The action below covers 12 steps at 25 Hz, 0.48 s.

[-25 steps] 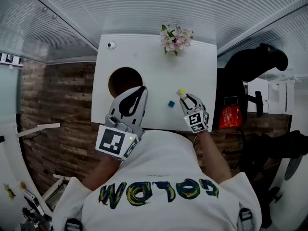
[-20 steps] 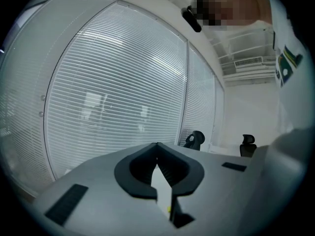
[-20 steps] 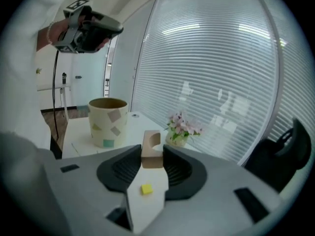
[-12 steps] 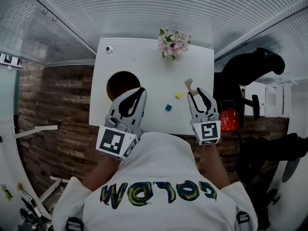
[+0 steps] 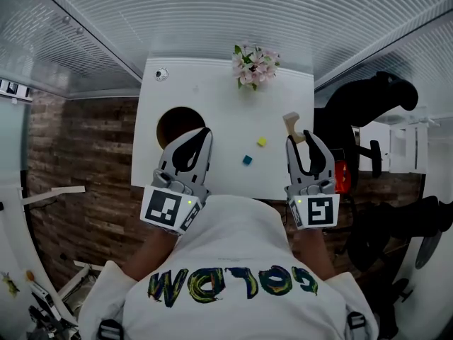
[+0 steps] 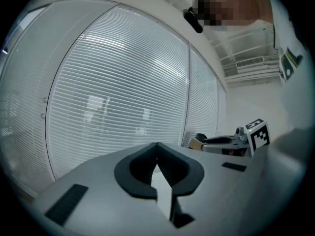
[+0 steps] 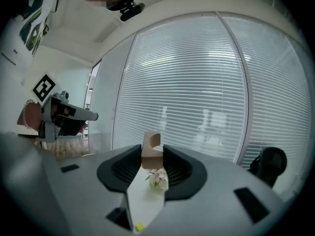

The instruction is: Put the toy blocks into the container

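White shirt (image 5: 233,261) nearest the camera, with painted-look yellow/green/blue lettering that can't be read reliably from this angle.

Left gripper (image 5: 185,163): grey plastic body, black ribbed pads, marker cube with a black-and-white square code. Jaws are closed tip to tip with nothing between them. It is held over the near-left table edge.

Right gripper (image 5: 306,147): same build. Jaws are clamped on a tan arch block (image 5: 292,125), matte and wood-like, with a semicircular cut-out in one side. The block sticks out past the jaw tips, up in the air near the table's right edge.

White table (image 5: 212,98) has a smooth, rectangular top. Blue cube (image 5: 247,160) and yellow cube (image 5: 261,142) lie loose on it between the two grippers, near each other but apart.

Container (image 5: 175,121) is round and dark brown inside. It sits on the left half of the table, its near rim hidden by the left gripper.

Pink-white flower bunch (image 5: 253,62) stands at the far edge. Behind it are white slatted blinds (image 5: 233,13).
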Available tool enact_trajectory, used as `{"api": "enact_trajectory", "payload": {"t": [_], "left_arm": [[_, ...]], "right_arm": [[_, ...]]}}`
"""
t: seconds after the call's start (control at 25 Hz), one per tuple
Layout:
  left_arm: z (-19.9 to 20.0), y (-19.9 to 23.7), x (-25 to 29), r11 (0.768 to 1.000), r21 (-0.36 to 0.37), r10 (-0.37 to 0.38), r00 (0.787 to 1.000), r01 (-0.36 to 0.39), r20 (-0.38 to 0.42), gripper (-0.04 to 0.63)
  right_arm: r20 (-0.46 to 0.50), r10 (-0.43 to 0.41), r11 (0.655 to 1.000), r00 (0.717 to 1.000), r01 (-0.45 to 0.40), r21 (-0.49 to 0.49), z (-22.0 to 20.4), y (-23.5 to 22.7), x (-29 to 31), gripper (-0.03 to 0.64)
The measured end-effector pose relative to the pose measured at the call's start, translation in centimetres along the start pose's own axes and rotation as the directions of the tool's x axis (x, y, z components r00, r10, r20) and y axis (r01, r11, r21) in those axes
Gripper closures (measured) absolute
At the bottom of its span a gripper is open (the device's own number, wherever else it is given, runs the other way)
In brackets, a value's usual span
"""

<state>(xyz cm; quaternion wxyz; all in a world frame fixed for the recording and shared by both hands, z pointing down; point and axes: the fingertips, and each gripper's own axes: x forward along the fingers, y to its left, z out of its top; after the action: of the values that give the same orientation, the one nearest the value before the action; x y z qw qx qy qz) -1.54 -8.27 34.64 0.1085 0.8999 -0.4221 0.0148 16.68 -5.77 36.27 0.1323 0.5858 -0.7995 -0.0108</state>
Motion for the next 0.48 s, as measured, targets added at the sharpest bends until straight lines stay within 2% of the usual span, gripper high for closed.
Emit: {"api": "enact_trajectory", "payload": {"t": [0.24, 0.48], "left_arm": [[0.0, 0.4, -0.3, 1.0, 0.002, 0.019, 1.0, -0.019, 0.002, 0.588], [0.0, 1.6, -2.3, 0.996, -0.003, 0.085, 0.996, -0.085, 0.007, 0.588]], "right_arm": [[0.016, 0.015, 1.0, 1.0, -0.015, 0.005, 0.7, 0.4, 0.3, 0.471], [0.036, 0.09, 0.996, 0.995, -0.09, 0.0, 1.4, 2.6, 1.3, 0.472]]}}
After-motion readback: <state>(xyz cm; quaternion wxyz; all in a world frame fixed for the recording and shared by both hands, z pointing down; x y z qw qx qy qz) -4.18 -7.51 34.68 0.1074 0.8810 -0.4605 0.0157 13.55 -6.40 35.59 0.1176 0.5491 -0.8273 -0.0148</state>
